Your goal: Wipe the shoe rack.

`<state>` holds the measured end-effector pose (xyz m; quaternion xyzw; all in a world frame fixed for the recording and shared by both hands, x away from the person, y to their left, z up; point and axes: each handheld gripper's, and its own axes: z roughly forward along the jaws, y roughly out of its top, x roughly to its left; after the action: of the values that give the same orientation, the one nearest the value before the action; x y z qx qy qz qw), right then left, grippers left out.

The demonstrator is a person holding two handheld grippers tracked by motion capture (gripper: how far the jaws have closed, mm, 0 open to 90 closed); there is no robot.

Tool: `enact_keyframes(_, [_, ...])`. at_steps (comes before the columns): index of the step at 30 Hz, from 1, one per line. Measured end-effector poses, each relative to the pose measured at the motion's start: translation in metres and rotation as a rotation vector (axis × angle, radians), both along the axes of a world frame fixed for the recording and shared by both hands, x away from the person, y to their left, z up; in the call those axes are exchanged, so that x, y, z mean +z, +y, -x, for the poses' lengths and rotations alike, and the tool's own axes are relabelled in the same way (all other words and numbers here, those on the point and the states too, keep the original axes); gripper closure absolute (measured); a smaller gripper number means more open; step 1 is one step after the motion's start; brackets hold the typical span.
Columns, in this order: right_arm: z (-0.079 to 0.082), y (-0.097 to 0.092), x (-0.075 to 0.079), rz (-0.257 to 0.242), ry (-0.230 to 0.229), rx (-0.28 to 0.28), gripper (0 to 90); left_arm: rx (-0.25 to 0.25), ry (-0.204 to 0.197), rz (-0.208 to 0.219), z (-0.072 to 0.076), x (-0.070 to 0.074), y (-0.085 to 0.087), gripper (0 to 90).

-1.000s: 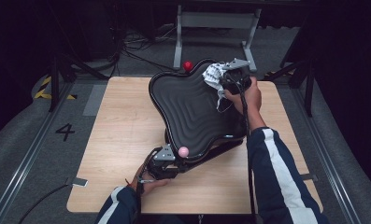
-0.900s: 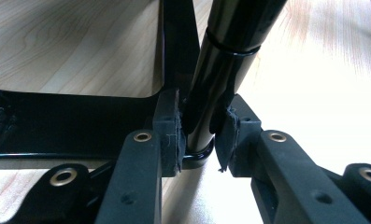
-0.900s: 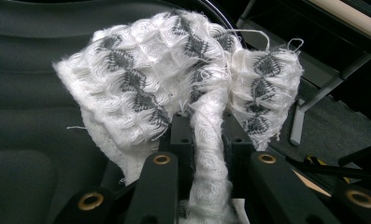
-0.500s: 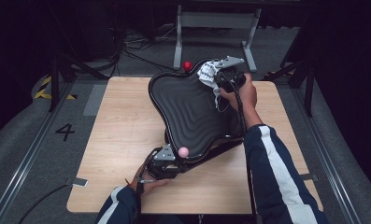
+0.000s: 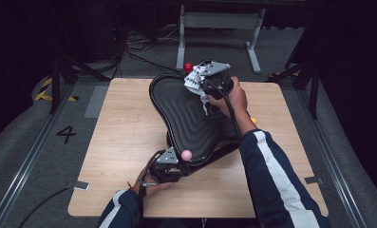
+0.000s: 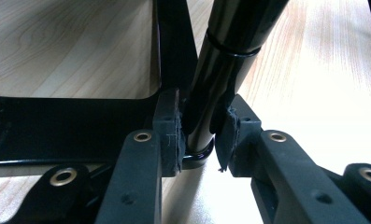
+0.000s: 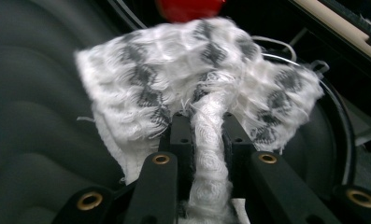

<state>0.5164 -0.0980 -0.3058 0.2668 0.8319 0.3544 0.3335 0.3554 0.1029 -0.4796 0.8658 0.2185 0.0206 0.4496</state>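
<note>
**Cloth pressed on ribbed black seat, frame tube clamped**

Woven white cloth (image 7: 197, 93) with grey checks and frayed edges, bunched and pinched tight between the jaws of the right hand-held gripper (image 7: 206, 126); spread against the far end of a glossy black seat (image 5: 191, 118) moulded in curved ridges, just below a red ball (image 5: 188, 67). Seat tilted on the pale wood-grain surface (image 5: 119, 123). Smooth black round tube (image 6: 220, 60) of the seat's frame squeezed between the padded jaws of the left hand-held gripper (image 6: 199, 135) at the near end, beside a pink ball (image 5: 186, 154).
</note>
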Motion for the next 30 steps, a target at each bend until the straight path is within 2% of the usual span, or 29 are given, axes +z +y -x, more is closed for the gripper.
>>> enact_keyframes(8, [0.018, 0.024, -0.001, 0.004, 0.017, 0.097, 78.4, -0.003, -0.001, -0.001, 0.0, 0.0, 0.0, 71.2])
enact_keyframes(16, [0.038, 0.065, -0.002, 0.027, -0.003, 0.203, 77.8, -0.001, -0.003, -0.001, 0.0, 0.0, 0.0, 71.2])
enact_keyframes(25, [0.042, 0.096, 0.004, 0.016, -0.007, 0.221, 77.4, -0.003, 0.0, 0.0, 0.0, 0.0, 0.0, 71.2])
enact_keyframes(30, [0.042, 0.101, 0.004, 0.016, -0.007, 0.223, 77.4, -0.003, -0.001, 0.0, 0.0, 0.0, 0.0, 71.2])
